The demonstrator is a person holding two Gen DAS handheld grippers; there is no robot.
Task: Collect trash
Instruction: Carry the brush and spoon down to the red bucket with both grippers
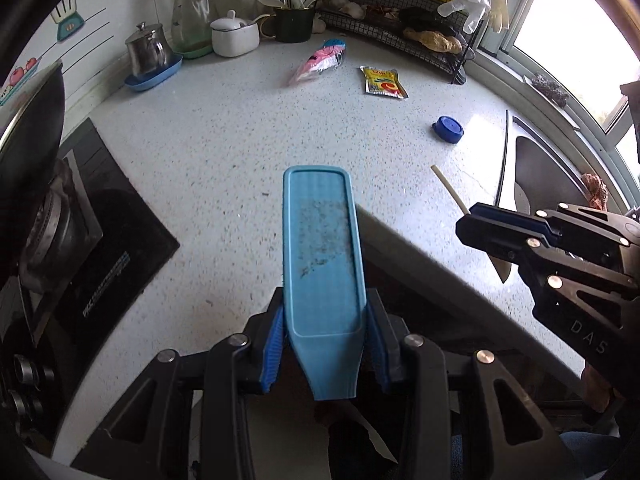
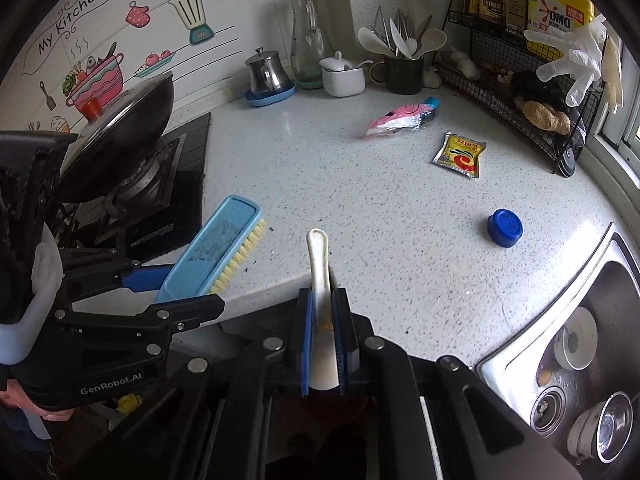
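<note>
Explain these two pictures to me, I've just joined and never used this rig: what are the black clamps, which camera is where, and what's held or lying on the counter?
There is no robot arm. A person holds a hand gripper in each hand, and a fisheye camera on each looks along its fingers.

The left view comes from the left gripper, shut on a blue scrubbing brush. The right view comes from the right gripper, shut on a white handle; what tool it belongs to I cannot tell.

On the speckled counter lie a pink wrapper, a yellow sachet and a blue cap. A sink is to the right, a stove to the left.
</note>
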